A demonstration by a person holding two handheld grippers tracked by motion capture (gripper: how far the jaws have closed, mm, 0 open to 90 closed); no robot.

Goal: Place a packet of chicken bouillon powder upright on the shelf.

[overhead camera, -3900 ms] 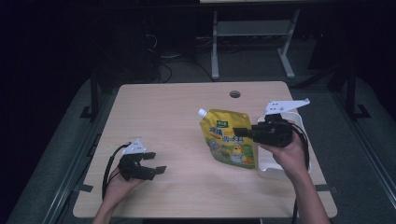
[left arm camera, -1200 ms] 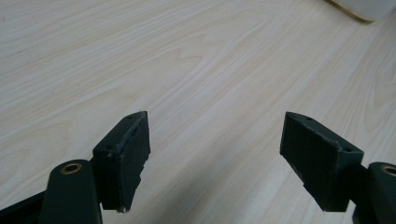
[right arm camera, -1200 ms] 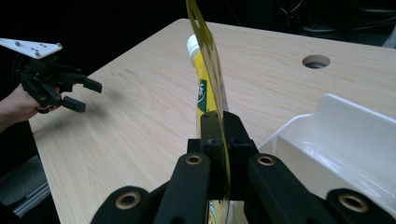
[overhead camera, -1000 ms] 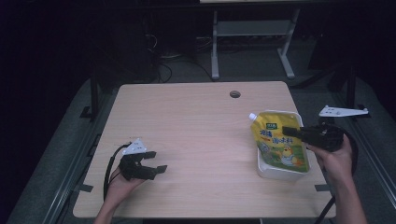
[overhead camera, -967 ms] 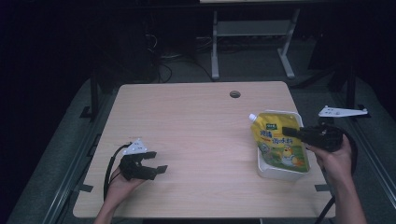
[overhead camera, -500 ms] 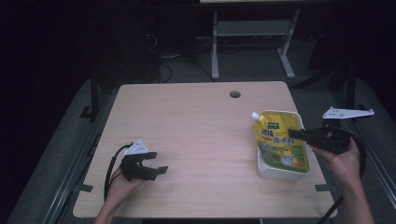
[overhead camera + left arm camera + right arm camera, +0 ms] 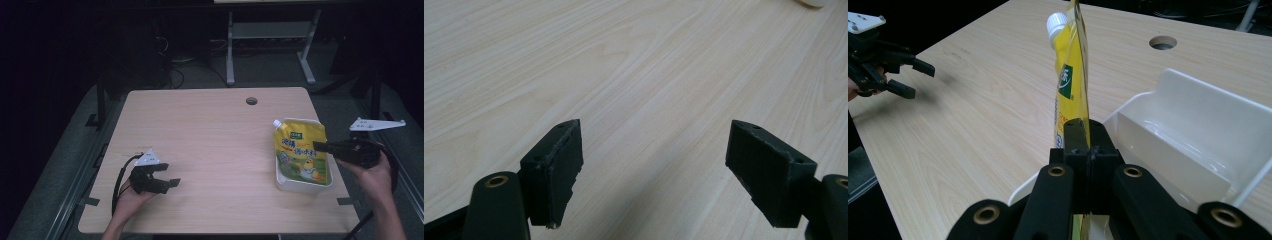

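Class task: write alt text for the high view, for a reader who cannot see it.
The right gripper, in a person's hand, is shut on the edge of a yellow spouted pouch held in a white tray at the right of a pale wooden table. The left gripper rests open near the table's front left.

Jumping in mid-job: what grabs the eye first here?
The bright yellow spouted pouch stands in the white tray at the table's right edge, pinched along its edge by the shut right gripper. Near the front left corner, the left gripper rests open on the bare wooden table.
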